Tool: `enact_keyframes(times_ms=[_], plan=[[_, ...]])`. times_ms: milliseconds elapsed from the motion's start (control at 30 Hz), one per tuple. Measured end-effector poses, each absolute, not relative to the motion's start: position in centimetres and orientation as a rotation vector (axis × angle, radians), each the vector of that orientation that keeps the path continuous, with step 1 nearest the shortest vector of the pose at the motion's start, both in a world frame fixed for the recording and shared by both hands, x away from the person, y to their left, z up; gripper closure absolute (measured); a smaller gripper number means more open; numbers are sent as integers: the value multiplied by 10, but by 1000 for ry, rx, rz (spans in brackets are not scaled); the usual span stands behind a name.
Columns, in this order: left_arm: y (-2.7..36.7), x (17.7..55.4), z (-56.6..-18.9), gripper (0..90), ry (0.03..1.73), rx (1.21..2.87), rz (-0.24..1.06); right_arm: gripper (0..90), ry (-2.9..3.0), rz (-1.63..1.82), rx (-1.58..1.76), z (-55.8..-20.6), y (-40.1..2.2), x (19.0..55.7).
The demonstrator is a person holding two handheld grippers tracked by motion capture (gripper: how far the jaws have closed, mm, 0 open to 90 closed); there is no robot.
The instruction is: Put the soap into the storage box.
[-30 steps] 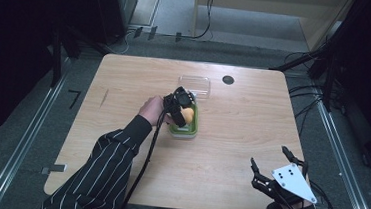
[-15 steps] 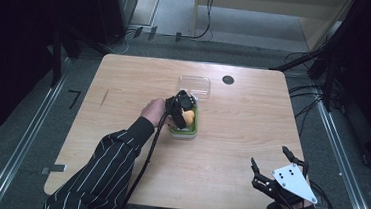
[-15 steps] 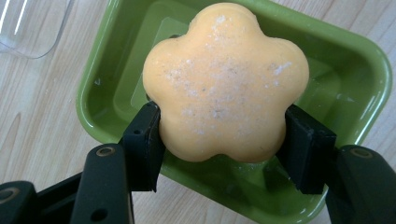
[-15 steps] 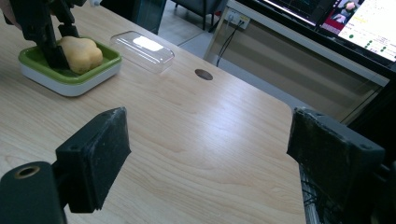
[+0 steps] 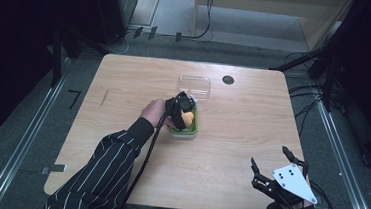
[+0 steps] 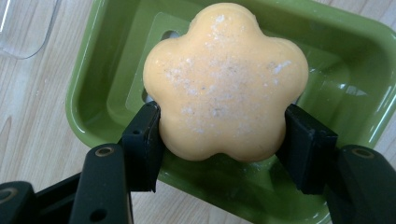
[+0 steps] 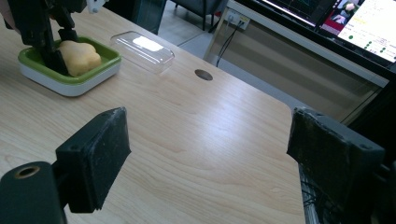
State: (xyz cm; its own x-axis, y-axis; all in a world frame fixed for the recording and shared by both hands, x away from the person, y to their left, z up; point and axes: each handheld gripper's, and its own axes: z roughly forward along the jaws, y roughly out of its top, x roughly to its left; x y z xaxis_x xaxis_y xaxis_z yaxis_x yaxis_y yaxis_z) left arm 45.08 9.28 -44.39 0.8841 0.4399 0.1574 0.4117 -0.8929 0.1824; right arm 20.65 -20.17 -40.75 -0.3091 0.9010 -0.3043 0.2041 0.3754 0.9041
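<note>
Your left gripper [image 6: 223, 135] has its two black jaws pressed against opposite sides of the pale orange, flower-shaped bar of soap [image 6: 224, 81], gripping it low, near its bottom lobes. The soap sits over the green rectangular plastic soap dish [image 6: 93, 84], inside its rim, though you cannot tell from here whether it rests on the dish floor or hangs just above it.

The lobed outline is the risk, in my judgement: the pads bear on curved, powdery surfaces, so the bar could twist or squirt out if you squeeze harder or tilt the wrist. A drop would likely land back in the dish, but a jaw catching the rim could drag or tip it.

The clear plastic lid [image 5: 194, 84] lies just beyond the dish on the wooden table [image 5: 125, 79]. Your right gripper [image 7: 210, 154] hovers wide apart and empty near the table's near right corner.
</note>
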Motion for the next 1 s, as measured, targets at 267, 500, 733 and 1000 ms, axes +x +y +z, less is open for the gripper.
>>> enact_keyframes(times_ms=[267,500,733,1000], plan=[[92,449,-439,250,669,2917,289,133,1749,990,968,-407,-202,206],[96,447,-425,127,731,2891,311,133,1746,990,967,-407,-202,206],[102,442,-417,21,808,2904,270,133,1745,990,967,-408,-201,206],[112,432,-410,0,851,2907,254,133,1744,992,965,-407,-201,207]])
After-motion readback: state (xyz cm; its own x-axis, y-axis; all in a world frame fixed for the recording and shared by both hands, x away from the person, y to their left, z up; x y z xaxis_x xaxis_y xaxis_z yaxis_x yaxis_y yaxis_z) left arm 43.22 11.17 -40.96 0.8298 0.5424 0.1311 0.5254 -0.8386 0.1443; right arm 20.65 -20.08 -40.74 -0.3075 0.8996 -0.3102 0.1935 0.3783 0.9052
